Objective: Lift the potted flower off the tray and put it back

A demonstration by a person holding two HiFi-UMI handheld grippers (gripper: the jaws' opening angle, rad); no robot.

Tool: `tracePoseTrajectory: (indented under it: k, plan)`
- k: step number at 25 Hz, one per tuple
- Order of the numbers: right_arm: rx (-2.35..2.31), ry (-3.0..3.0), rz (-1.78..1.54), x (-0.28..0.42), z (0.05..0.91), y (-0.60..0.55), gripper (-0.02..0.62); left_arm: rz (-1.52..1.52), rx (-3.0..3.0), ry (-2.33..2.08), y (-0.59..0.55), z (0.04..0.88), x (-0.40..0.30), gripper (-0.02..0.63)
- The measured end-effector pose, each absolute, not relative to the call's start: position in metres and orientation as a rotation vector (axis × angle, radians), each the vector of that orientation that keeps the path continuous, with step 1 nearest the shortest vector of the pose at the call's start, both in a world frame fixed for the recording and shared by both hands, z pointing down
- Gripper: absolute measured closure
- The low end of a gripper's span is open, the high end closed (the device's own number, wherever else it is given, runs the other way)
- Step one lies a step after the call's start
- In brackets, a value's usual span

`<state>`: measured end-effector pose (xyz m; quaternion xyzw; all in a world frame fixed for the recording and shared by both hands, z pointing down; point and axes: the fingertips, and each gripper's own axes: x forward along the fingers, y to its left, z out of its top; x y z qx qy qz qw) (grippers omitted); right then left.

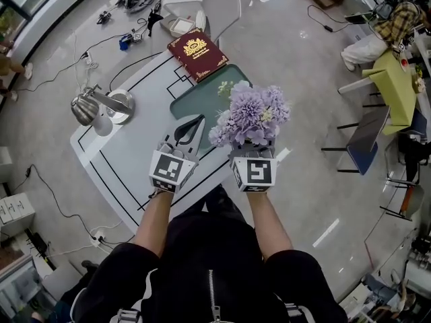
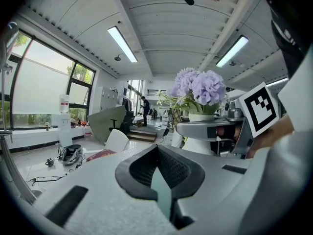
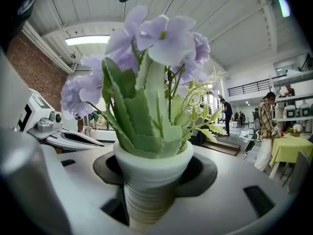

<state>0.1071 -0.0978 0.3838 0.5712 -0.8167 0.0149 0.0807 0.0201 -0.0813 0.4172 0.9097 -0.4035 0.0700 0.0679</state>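
The potted flower, lilac blooms in a ribbed white pot, hangs in the air over the near right edge of the green tray. My right gripper is shut on the pot, with its jaws on either side of the ribbed wall below the rim. My left gripper hovers beside it over the tray's near end, shut with nothing in it. Its tips meet in the left gripper view, where the flower shows to the right.
A white table with black lines carries the tray, a dark red book at the far end and a metal lamp at the left. Cables lie on the floor at the left. Chairs and a yellow-green table stand at the right.
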Motion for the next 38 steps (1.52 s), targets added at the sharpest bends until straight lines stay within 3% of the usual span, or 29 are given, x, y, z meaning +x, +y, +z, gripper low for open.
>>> tracePoseTrajectory:
  k: [38]
  plan:
    - [1.697,-2.456,0.115,0.100,0.399,-0.097,0.354,0.206,2.691,-1.221,-0.082,0.429,0.012,0.601]
